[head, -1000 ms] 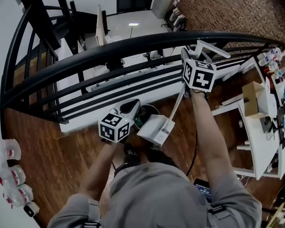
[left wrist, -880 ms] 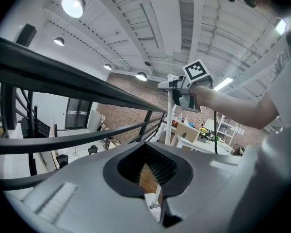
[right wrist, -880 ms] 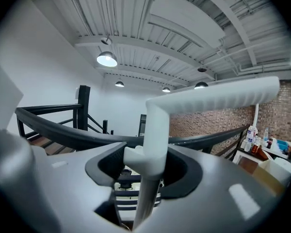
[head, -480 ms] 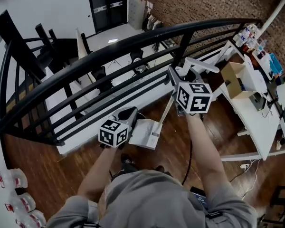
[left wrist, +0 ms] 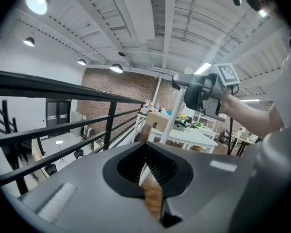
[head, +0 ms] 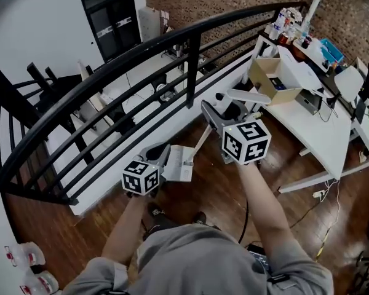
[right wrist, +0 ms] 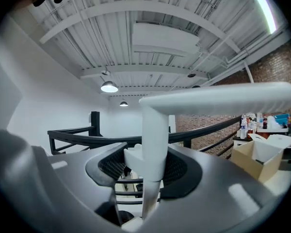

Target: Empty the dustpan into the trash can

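A white dustpan (head: 179, 163) with a long white handle (head: 204, 139) and a T-shaped grip (head: 249, 95) hangs in the air between my two grippers. My left gripper (head: 165, 156) is shut on the pan's thin edge (left wrist: 143, 174). My right gripper (head: 221, 113) is shut on the handle (right wrist: 153, 140) just below the T-grip (right wrist: 218, 98). In the left gripper view, the right gripper (left wrist: 203, 89) shows up high, clamped on the pole (left wrist: 170, 118). No trash can shows in the head view.
A black metal railing (head: 141, 54) curves across in front of me over a drop to a lower floor. A white desk (head: 320, 134) with an open cardboard box (head: 267, 78) stands to the right. Plastic bottles (head: 31, 269) sit on the wooden floor at lower left.
Both grippers have swung sideways with the dustpan. The dark round bin seen under the pan a second ago is out of view, and the white desk is closer.
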Motion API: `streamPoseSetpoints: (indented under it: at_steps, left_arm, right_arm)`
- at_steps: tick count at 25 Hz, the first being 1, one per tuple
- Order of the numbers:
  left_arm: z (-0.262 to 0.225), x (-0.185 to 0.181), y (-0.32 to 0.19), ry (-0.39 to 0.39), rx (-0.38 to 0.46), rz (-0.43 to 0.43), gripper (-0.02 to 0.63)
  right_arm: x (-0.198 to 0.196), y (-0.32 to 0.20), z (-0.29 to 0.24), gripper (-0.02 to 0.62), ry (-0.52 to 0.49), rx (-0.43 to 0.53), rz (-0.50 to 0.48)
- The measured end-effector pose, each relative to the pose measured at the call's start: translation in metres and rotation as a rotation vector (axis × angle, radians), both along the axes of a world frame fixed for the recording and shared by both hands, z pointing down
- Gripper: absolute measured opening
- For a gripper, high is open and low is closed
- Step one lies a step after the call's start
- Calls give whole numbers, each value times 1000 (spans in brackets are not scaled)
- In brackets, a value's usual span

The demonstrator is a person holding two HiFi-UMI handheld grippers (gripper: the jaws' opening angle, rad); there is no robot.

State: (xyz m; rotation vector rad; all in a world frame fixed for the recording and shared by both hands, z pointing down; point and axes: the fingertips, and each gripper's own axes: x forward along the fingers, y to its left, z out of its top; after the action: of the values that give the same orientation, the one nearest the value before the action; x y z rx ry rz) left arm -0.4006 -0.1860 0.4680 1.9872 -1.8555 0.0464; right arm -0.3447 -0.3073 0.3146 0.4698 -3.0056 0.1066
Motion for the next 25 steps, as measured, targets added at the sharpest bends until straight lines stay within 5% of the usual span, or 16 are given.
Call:
streamPoseSetpoints:
  at_steps: [10, 25]
  left_arm:
    - [3, 80, -44, 0, -11, 107, -26]
    - [66, 178, -69, 49, -158, 276, -26]
  right_arm:
    - [120, -55, 3, 189, -13, 6, 199]
    - [263, -113, 171, 189, 149, -117, 525]
